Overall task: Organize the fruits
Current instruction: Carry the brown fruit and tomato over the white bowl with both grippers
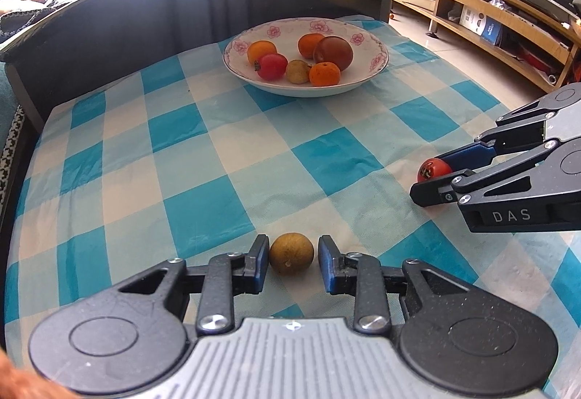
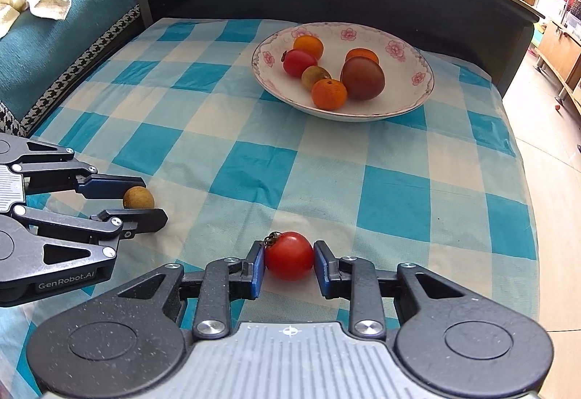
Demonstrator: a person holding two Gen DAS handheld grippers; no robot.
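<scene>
A brown round longan (image 1: 291, 253) lies on the checked cloth between the fingers of my left gripper (image 1: 292, 253). The left pad touches it and a thin gap shows at the right pad, so the gripper is open around it. My right gripper (image 2: 289, 257) is shut on a red cherry tomato (image 2: 289, 255), both blue pads pressing its sides low over the cloth. Each gripper also shows in the other view: the right gripper (image 1: 428, 177) at the right edge and the left gripper (image 2: 154, 200) at the left. A white flowered bowl (image 1: 290, 32) farther back holds several fruits.
The blue and white checked cloth (image 1: 225, 152) covers the table. A dark curved headboard-like wall (image 1: 145, 21) stands behind the bowl (image 2: 399, 90). A teal sofa (image 2: 65, 46) is to the left, wooden shelves (image 1: 483, 21) and bare floor to the right.
</scene>
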